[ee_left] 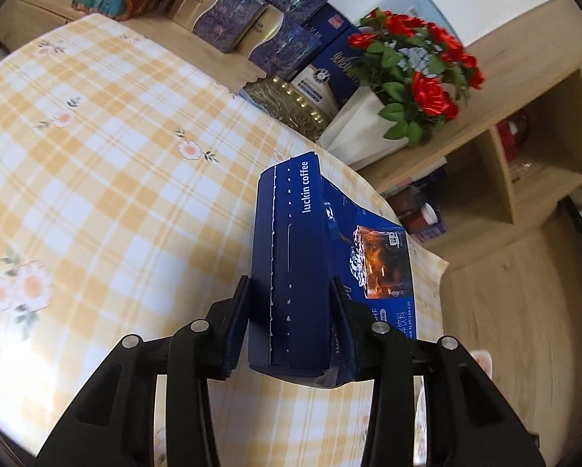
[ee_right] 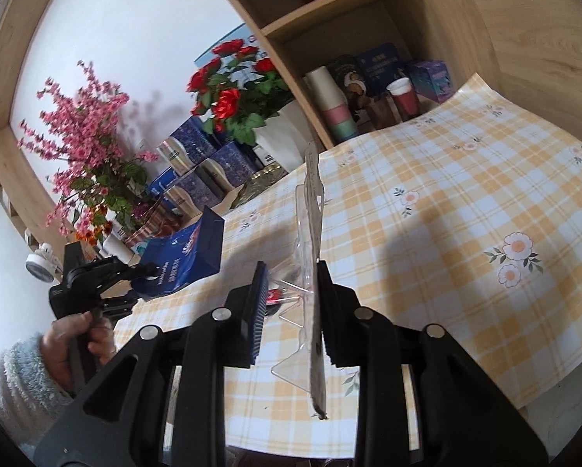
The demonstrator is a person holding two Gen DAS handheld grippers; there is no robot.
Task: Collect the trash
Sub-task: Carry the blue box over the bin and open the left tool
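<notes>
My left gripper (ee_left: 291, 295) is shut on a dark blue "luckin coffee" box (ee_left: 291, 257) and holds it above the yellow checked tablecloth (ee_left: 115, 179). The same box (ee_right: 185, 253) and left gripper (ee_right: 150, 272) show at the left of the right wrist view, held by a hand. My right gripper (ee_right: 291, 276) holds a clear plastic blister pack (ee_right: 310, 233) with a card back, edge-on above the cloth (ee_right: 446, 233). The pack rests against the right finger, and a gap shows to the left finger.
Blue and gold gift boxes (ee_left: 252, 27) line the table's far edge, beside a white pot of red roses (ee_left: 411, 78). Pink flowers (ee_right: 84, 136) stand at the back left. A wooden shelf unit (ee_right: 368, 58) holds paper cups and boxes to the right.
</notes>
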